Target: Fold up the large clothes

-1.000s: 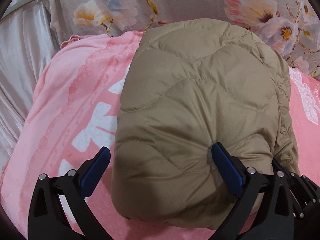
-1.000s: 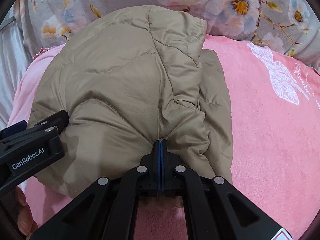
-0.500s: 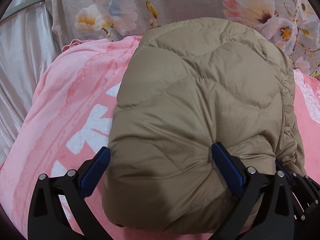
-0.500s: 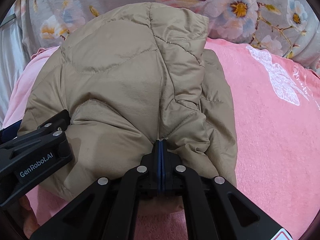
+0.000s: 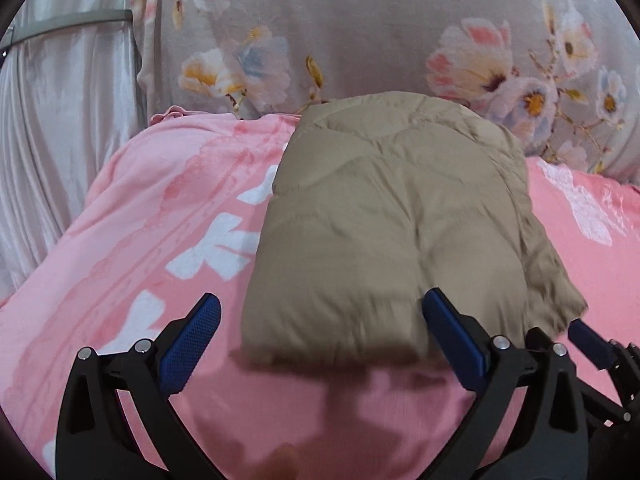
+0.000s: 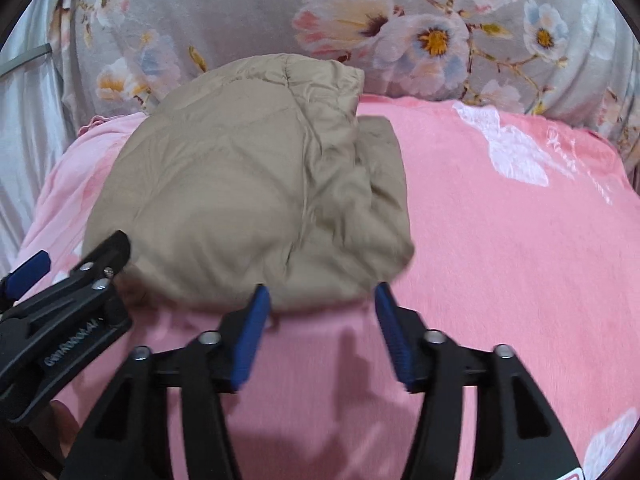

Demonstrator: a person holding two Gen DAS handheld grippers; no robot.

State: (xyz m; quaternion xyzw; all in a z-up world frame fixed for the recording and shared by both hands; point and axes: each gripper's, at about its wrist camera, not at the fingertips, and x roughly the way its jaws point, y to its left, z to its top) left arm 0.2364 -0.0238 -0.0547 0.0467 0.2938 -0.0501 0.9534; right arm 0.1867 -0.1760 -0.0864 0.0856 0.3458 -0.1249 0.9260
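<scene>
A tan quilted jacket (image 5: 384, 224) lies folded into a thick bundle on the pink blanket (image 5: 132, 240). In the left wrist view my left gripper (image 5: 320, 312) stands open just in front of the bundle's near edge, its blue pads apart and pressing on nothing. In the right wrist view the same jacket (image 6: 248, 192) sits ahead of my right gripper (image 6: 320, 296), whose jaws are opening; the jacket's near edge lies at the fingertips but the pads do not press it. The left gripper's black body (image 6: 68, 316) shows at the left of that view.
The pink blanket (image 6: 500, 260) with white prints stretches wide to the right of the jacket. A grey floral pillow or cover (image 5: 360, 32) rises behind it. Pale silvery fabric (image 5: 60, 128) hangs at the far left.
My right gripper has let go of the jacket and its jaws have parted. Both grippers have drawn back, so the bundle now lies farther away on the blanket.
</scene>
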